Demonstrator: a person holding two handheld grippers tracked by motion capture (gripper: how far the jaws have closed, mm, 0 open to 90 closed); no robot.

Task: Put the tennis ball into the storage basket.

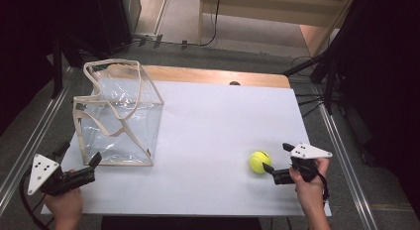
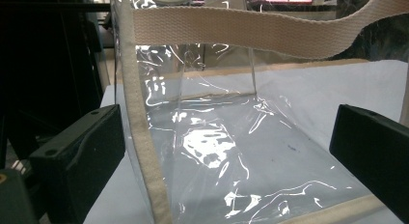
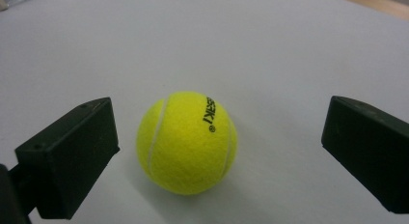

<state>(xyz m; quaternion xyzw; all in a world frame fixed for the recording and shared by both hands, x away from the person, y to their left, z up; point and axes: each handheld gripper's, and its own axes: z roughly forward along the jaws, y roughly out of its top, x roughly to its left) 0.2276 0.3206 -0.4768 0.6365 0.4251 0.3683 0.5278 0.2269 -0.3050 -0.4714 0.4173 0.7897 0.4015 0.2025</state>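
Both grippers stand with jaws spread wide and grasp nothing. The right gripper (image 1: 277,159) points at a yellow tennis ball (image 1: 259,161) on the white table (image 1: 218,126) near its right front; in the right gripper view the ball (image 3: 187,142) sits between the jaws, touching neither. The left gripper (image 1: 79,158) faces a clear plastic bag (image 1: 119,116) with beige straps (image 2: 241,28), its jaws either side of the bag's near corner edge (image 2: 142,137).

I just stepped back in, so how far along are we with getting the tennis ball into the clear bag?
Nothing looks done yet: the tennis ball sits on the table, outside the clear bag. In hand: the right gripper is open with its jaws either side of the ball, and the left gripper is open at the bag's near corner. Still left: grasping, carrying and dropping the ball in.
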